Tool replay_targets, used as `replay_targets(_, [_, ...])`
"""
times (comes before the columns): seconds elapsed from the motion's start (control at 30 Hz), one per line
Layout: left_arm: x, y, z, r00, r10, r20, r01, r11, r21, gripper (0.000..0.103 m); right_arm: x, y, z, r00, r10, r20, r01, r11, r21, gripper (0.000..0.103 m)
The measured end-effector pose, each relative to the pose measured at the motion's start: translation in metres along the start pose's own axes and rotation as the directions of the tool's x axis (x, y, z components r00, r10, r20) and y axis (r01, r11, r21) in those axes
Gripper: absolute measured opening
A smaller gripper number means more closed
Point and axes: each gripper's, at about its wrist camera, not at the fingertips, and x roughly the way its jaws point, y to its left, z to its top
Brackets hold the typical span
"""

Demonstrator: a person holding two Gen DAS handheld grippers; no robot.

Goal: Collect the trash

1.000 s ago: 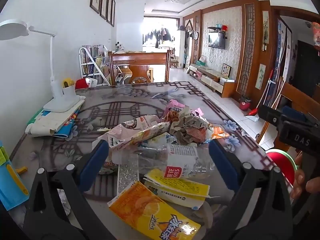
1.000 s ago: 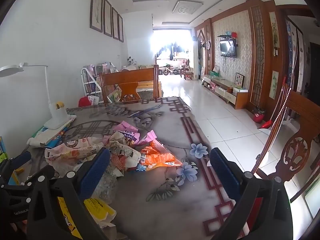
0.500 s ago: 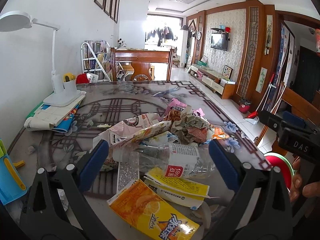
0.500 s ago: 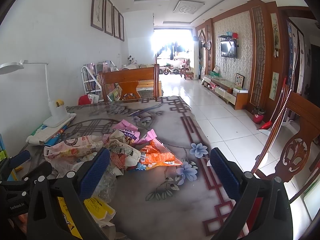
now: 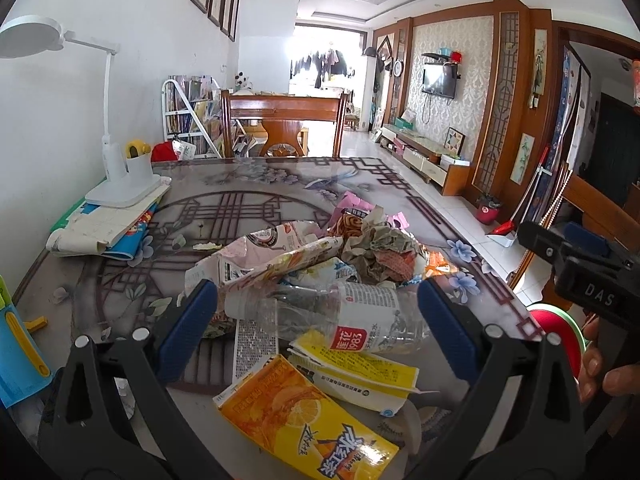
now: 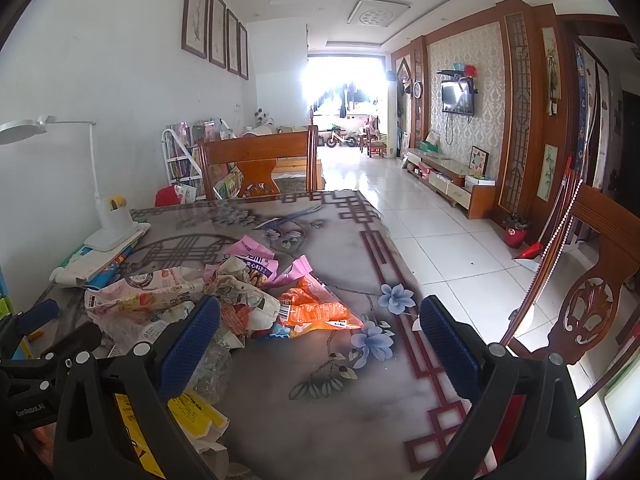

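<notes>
A heap of trash lies on the patterned table (image 5: pixel 240 184). My left gripper (image 5: pixel 316 308) is open, and a clear plastic bottle (image 5: pixel 332 316) lies on its side between the blue pads without touching them. In front of it lie an orange juice carton (image 5: pixel 308 420) and a yellow wrapper (image 5: pixel 356 372); behind it are crumpled paper (image 5: pixel 380 248) and a pink bag (image 5: pixel 260 248). My right gripper (image 6: pixel 320 340) is open and holds nothing. An orange wrapper (image 6: pixel 316 312) lies just beyond it, with a pink wrapper (image 6: pixel 256 260) farther back.
A white desk lamp (image 5: pixel 120 176) stands on a stack of papers (image 5: pixel 100 228) at the left. A wooden chair (image 5: pixel 284 108) is at the far end and another chair (image 6: pixel 592 308) at the right edge. A blue toy (image 5: pixel 16 352) sits near left. A hand (image 5: pixel 600 368) holds the right gripper (image 5: pixel 556 240).
The left wrist view has tipped down slightly. Both grippers stay open and the trash has not moved.
</notes>
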Motion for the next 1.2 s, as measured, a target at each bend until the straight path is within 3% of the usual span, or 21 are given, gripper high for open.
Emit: replay_targets(1.2, [0.0036,-0.0031,0.0001,0.998,-0.034,-0.043,0.034,0.999,-0.003,0.098,0.0019,-0.0016,-0.0023,1.000,-0.005,-0.013,0.005,1.000,-0.004,0.096])
